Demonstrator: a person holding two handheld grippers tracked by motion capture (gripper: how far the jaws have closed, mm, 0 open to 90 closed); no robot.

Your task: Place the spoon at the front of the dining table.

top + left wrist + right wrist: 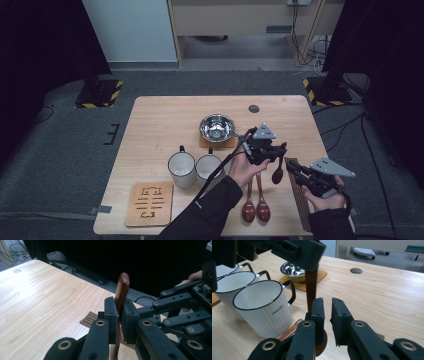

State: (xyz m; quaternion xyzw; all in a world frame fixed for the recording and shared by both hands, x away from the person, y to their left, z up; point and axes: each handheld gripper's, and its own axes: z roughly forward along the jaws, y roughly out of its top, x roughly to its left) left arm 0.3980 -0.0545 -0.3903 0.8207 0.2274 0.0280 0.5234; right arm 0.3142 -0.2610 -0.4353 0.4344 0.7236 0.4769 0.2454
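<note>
While the left gripper (274, 151) pinches a dark wooden spoon (278, 172) by its handle and holds it up over the right part of the table (160, 120), the thing to mind is how short that hold is — in the left gripper view the handle's tip stands only a little clear of the pressed-together jaws, and the bowl end hangs down below them. A spoon held near one end like this will likely want to swing, so I would keep the hand turning slowly and the handle near upright until it is over wherever it is to go. The nearer of the two white mugs (265, 308) seems the likeliest home, since it stands just beside the hanging spoon in the right gripper view; if so, bring the bowl end over the mug's mouth, well inside the black rim, and lower before letting go, lest the spoon tip the mug or clatter off it. The right gripper (300, 176) hovers close by with its jaws spread and nothing between them, the spoon's shaft just beyond its left jaw — it could steady the lower part, but should close gently and only on the shaft. Two more spoons (255, 207) lie flat on the table below the left hand, and the steel bowl (217, 127) sits on its coaster farther back, well clear of the work.
</note>
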